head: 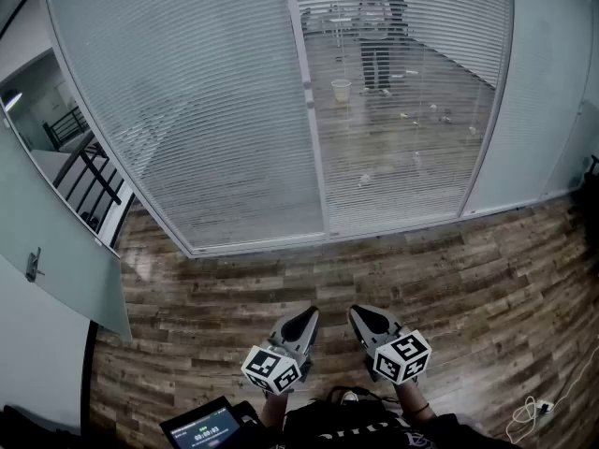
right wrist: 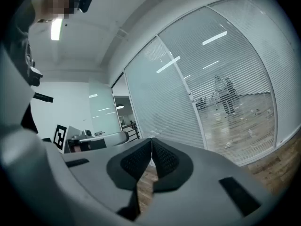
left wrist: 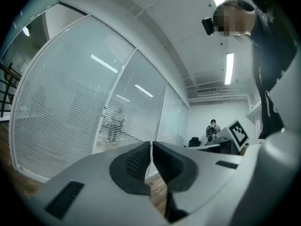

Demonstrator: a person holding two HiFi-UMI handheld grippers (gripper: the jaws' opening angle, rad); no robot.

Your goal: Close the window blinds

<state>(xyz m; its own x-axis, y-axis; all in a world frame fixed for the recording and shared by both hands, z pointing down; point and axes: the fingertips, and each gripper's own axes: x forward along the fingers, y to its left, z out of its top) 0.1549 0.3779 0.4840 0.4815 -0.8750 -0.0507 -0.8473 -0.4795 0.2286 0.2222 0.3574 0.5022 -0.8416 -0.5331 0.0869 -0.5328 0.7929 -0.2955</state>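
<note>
Floor lies between left gripper, right gripper and blinds

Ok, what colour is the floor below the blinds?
Mixed brown and grey wood planks; the floor shows best in the head view.

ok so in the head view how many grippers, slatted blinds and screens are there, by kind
grey two-jaw grippers: 2 (left gripper, right gripper)
white slatted window blinds: 2 (left blind, right blind)
black tablet screen: 1
total: 5
</note>
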